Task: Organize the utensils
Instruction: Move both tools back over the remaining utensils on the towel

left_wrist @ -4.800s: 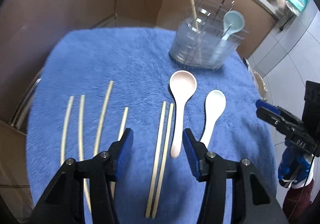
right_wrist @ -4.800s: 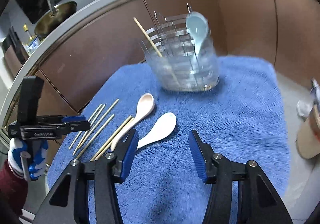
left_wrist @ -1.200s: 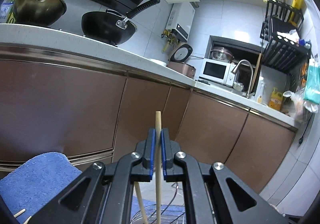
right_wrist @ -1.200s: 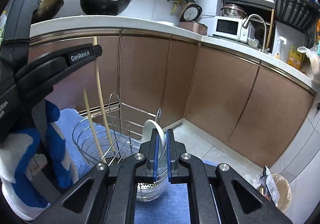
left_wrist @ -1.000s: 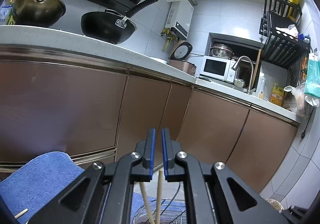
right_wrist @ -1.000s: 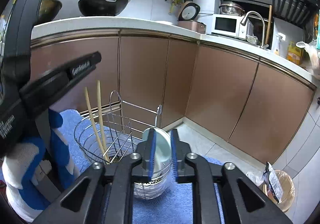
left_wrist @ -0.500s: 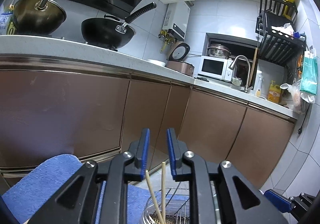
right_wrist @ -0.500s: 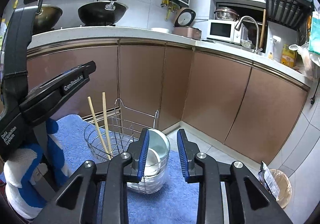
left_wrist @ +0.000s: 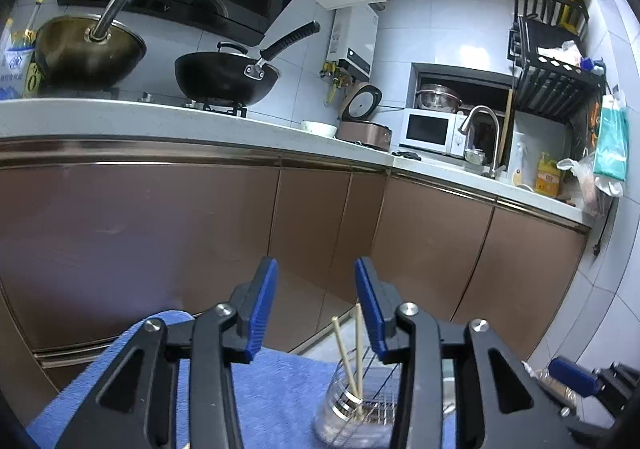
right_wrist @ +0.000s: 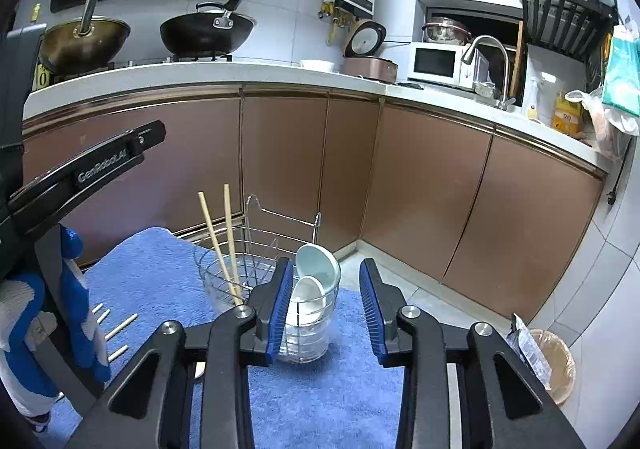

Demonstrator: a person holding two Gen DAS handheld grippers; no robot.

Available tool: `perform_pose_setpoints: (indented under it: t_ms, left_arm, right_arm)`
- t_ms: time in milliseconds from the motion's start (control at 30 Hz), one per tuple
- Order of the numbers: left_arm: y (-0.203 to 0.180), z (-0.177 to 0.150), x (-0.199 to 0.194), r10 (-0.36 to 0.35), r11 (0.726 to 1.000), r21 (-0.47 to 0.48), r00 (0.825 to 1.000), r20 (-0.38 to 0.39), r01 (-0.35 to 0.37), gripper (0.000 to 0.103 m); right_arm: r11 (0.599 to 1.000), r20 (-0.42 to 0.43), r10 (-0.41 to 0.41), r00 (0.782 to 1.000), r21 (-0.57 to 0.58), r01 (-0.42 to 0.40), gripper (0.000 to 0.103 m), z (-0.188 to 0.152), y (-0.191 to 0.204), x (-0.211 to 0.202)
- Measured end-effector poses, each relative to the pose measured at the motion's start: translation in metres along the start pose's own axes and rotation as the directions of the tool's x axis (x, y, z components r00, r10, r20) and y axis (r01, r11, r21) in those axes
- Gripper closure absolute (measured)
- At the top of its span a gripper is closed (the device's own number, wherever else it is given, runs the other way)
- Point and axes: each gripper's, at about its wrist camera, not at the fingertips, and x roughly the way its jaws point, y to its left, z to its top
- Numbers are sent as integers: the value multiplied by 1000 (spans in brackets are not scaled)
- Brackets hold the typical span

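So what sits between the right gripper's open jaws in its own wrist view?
In the right wrist view, two spoons, a pale blue spoon and a white spoon, stand in the holder beyond the right gripper.

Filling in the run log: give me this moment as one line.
left gripper: open, empty | right gripper: open, empty | chopsticks, spoons: in holder | loose chopsticks: on towel

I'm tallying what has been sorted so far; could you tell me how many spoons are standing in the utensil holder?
2: a light blue spoon at the back and a white spoon just before it, both in the utensil holder, right of the two chopsticks. Others may be hidden.
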Motion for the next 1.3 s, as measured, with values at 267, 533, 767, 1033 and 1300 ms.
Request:
perform_pose_setpoints:
  t_ms: [267, 533, 767, 1033, 1300]
  left_arm:
    - [14, 1, -32, 17, 999, 31, 1000, -13, -16, 63]
    - [27, -1, -62, 29, 998, 61, 999, -30, -27, 56]
    - [40, -2, -89, 43, 996, 83, 998, -47, -39, 55]
    - [57, 0, -123, 58, 994, 92, 997, -46, -53, 55]
    - [80, 16, -175, 87, 994, 65, 996, 14, -88, 54]
  right_arm:
    - [1000, 13, -3, 1000, -6, 3, 68, 0, 3, -26]
    - [1000, 18, -4, 1000, -11, 4, 65, -5, 7, -47]
    - [1000, 17, -2, 1000, -10, 2, 64, -9, 10, -61]
    - [1000, 37, -4, 999, -12, 5, 60, -14, 14, -87]
    - [1000, 78, 2, 997, -21, -1, 59, -12, 19, -129]
